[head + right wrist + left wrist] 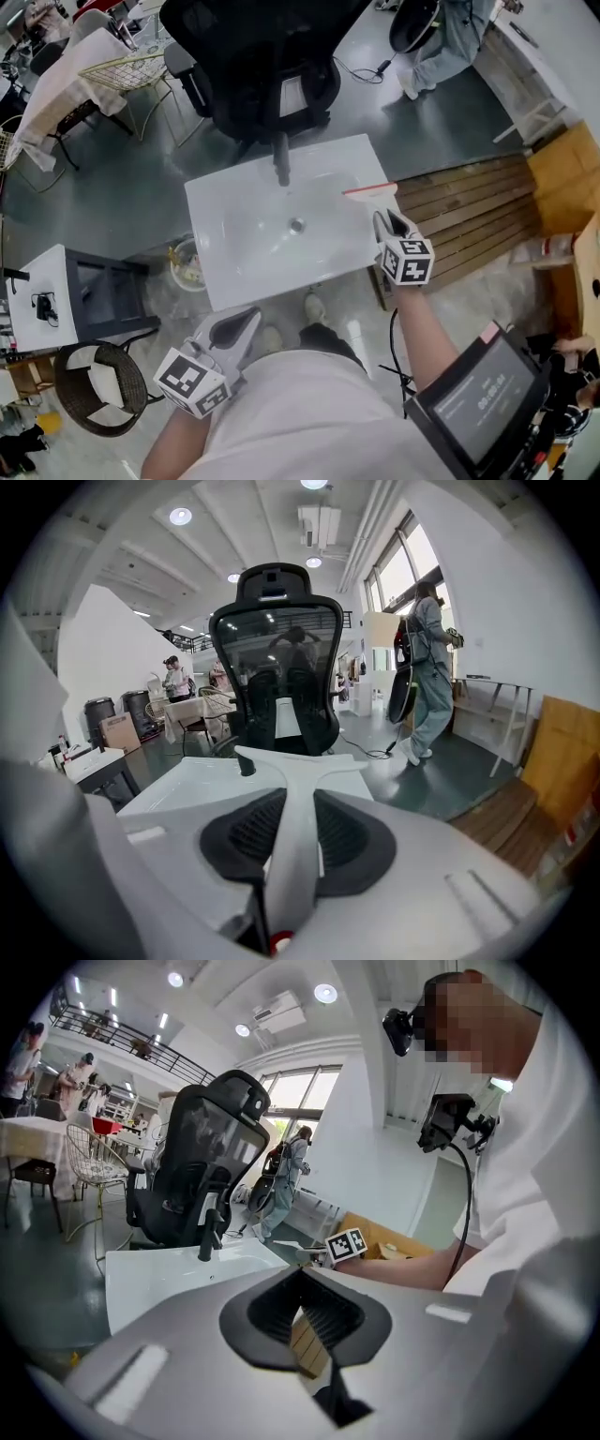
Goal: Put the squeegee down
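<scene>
The squeegee [370, 190] is white with a red-edged blade, and it hovers over the right rim of the white sink [234, 253]. My right gripper [386, 223] is shut on its handle. In the right gripper view the handle [295, 846] runs up between the black pads to the T-shaped blade, with the sink [206, 775] and its black faucet [247, 764] just beyond. My left gripper [246, 323] hangs low by the person's body in front of the sink, jaws slightly apart and holding nothing. In the left gripper view, slats show through the gap of that gripper [302, 1283].
A black faucet [281, 164] and a drain [296, 225] sit in the sink. A black office chair [262, 56] stands behind it. A wooden pallet [469, 216] lies on the right, a small bin [186, 265] and a white side table [37, 300] on the left. A person [450, 37] stands far back.
</scene>
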Demonstrator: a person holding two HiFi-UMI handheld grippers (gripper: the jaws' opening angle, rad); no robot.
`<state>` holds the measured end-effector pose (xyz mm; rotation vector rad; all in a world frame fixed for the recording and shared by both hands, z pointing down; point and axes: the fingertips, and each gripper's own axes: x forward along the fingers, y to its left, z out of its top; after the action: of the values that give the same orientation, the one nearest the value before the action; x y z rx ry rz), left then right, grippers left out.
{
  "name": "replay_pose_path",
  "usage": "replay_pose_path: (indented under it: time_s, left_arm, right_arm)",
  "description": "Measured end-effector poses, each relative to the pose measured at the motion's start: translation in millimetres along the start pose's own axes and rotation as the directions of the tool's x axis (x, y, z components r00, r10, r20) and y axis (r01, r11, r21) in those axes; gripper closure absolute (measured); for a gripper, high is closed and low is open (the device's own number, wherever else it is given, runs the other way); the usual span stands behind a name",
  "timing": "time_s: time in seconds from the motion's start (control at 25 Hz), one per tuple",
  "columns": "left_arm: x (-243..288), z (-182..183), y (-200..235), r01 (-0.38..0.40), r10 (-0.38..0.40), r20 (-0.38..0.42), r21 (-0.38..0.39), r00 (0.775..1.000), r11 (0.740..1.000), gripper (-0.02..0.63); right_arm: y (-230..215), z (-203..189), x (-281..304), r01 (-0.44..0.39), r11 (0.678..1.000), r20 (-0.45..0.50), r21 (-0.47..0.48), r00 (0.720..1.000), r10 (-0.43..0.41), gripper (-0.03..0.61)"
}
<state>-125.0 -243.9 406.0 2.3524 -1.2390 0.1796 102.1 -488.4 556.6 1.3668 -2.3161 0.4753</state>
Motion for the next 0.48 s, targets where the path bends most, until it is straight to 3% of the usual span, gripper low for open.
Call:
replay_pose_path:
  time_s: [0.24, 0.48]
  left_arm:
    - [8.2, 16.0, 2.0, -0.054, 0.054, 0.006, 0.004, 0.999, 0.999, 0.611]
    - [57.4, 26.5, 17.6, -0.149, 0.148, -0.01, -0.019, 0.989, 0.989, 0.611]
  right_arm:
    - [-18.9, 7.5, 37.7, 0.01, 1.0, -0.004, -0.016, 1.0, -0.01, 0.486]
    - [-64.6, 11.5, 115.6, -0.007, 1.0, -0.033, -0.028, 0.999, 0.006, 0.486]
